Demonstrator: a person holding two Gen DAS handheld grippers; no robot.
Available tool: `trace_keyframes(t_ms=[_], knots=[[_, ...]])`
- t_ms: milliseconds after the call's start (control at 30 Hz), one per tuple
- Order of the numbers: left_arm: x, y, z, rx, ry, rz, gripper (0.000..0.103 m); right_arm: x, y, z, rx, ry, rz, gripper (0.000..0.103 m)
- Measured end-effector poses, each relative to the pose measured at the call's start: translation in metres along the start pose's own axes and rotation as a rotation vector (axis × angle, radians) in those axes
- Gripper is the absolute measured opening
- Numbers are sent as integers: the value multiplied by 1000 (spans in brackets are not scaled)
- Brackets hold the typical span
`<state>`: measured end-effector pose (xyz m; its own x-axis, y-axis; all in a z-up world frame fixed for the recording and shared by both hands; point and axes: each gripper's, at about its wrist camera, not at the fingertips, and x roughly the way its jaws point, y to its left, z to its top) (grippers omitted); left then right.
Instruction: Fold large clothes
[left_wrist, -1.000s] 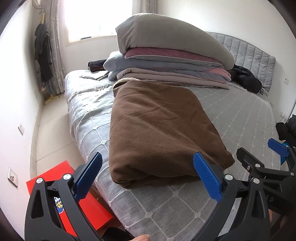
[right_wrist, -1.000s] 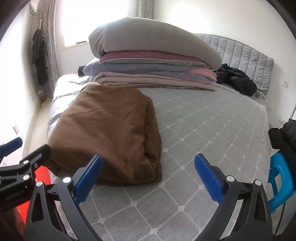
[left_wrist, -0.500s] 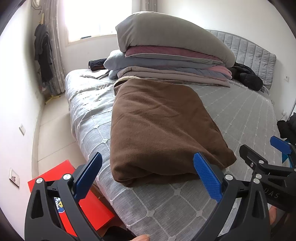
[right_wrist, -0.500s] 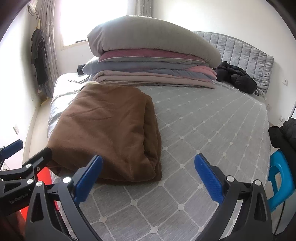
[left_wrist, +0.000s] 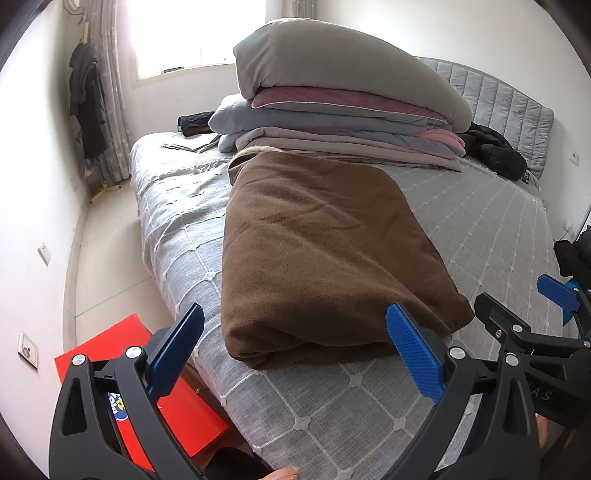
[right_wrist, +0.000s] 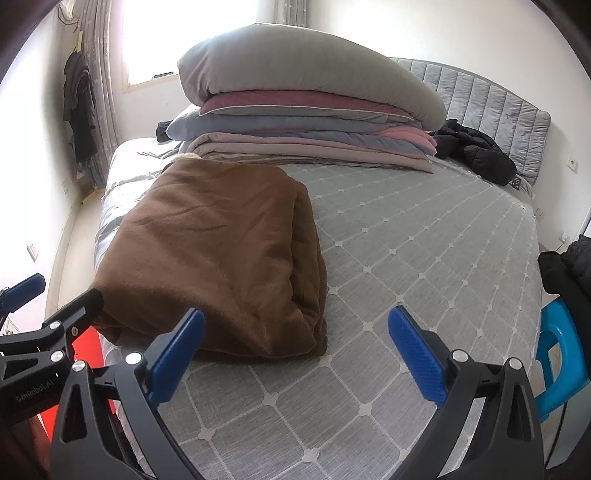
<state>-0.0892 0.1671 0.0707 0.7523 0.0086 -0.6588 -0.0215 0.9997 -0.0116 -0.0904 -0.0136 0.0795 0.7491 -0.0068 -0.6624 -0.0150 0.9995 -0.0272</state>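
Both views crept closer; fuzzy brown folded blanket (left_wrist: 325, 254) on quilted bed (left_wrist: 491, 229); both tongs (left_wrist: 295, 354) (right_wrist: 295, 350) spread, empty.

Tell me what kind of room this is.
Almost certainly a home bedroom: a bed with a padded grey headboard, a stack of folded bedding on it, and dark clothes hanging by the curtained window.

We observe bright daylight from the overexposed window (left_wrist: 192, 33). Focus is sharp throughout. Fisheye distortion bends both views' edges, and their corners vignette to black.
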Motion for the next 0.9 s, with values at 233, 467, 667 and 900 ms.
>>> trace_keyframes(t_ms=[233,467,667,900], knots=[[1,0,-1,1,1,0,95,1,0,0,1,5,4,96],[2,1,0,-1,2,0,95,3,0,-1,1,15,8,96],[4,3,-2,-4,-1,5,95,3,0,-1,-1,16,10,96],[5,7,-1,-6,4,23,95,3,1,1,-6,18,21,96]])
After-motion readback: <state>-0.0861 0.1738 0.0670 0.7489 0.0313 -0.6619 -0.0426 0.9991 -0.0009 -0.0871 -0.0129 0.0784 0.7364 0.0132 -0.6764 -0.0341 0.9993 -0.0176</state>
